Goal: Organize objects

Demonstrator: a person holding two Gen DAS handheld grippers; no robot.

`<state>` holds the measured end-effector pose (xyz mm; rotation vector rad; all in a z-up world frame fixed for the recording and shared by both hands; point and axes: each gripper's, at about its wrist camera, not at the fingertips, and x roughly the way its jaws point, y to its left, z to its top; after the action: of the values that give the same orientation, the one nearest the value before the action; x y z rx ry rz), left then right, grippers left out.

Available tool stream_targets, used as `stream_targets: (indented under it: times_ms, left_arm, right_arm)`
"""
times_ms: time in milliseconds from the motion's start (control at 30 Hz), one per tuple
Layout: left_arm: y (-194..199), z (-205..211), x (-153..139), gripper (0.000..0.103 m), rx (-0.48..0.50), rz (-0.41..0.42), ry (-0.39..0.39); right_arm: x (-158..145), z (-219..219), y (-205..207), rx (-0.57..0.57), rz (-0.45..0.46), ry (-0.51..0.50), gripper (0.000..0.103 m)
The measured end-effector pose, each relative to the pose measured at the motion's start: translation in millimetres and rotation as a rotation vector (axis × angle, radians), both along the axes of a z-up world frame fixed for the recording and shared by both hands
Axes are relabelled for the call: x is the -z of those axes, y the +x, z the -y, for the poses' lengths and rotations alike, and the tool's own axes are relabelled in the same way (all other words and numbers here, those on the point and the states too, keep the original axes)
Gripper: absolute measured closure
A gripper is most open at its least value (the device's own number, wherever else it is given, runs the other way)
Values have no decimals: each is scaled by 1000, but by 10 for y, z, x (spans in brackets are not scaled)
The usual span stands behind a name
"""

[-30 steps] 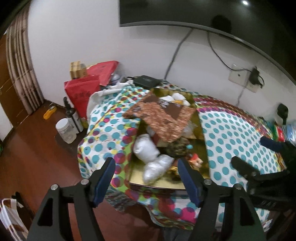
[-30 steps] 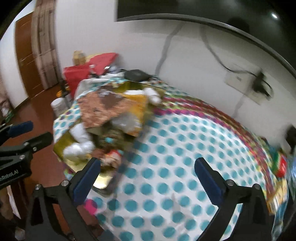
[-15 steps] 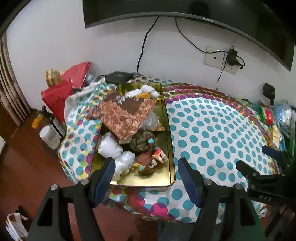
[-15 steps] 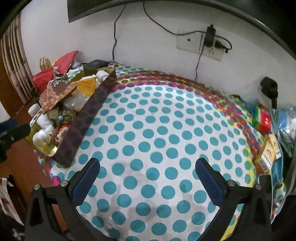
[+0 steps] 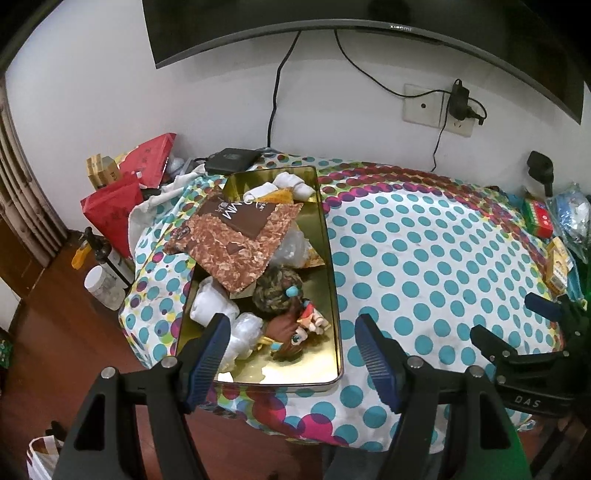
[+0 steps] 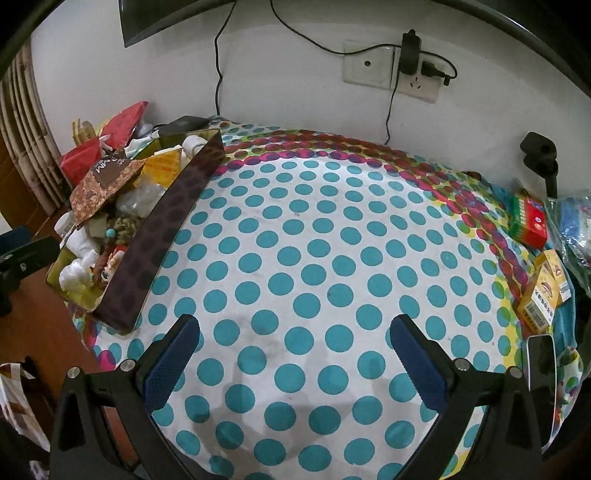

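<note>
Black wall TV (image 5: pixel 332 18), "xiaomi" on bezel. Teal-dotted tablecloth (image 6: pixel 314 258). Gold rectangular tin tray (image 5: pixel 330 280) at table's left edge w/ brown "OMM" snack bag (image 5: pixel 236 236). Left gripper (image 5: pixel 290 343) and right gripper (image 6: pixel 295 343): jaws apart, empty.

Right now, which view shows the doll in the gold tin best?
The left wrist view: the doll lies in plain sight in the gold tin. In the right wrist view, the tin's wall hides most of it.
</note>
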<state>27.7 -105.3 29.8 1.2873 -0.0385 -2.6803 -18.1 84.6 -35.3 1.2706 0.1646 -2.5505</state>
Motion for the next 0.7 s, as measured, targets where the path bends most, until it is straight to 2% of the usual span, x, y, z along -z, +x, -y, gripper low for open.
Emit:
stream_targets:
  times_ms: [267, 367, 433, 633, 700]
  left_arm:
    - [-63, 53, 64, 31, -12, 21, 14]
    - [-78, 79, 84, 31, -8, 26, 41]
    - [-64, 100, 81, 31, 1, -2, 61]
    - [-87, 160, 91, 31, 1, -8, 114]
    - [-89, 151, 93, 31, -7, -5, 100]
  right_arm:
    - [34, -8, -54, 9, 6, -5, 0]
    - [60, -29, -79, 16, 13, -5, 0]
    - [71, -42, -85, 18, 17, -11, 0]
    - [92, -66, -81, 29, 17, -9, 0]
    - [92, -70, -85, 32, 21, -6, 0]
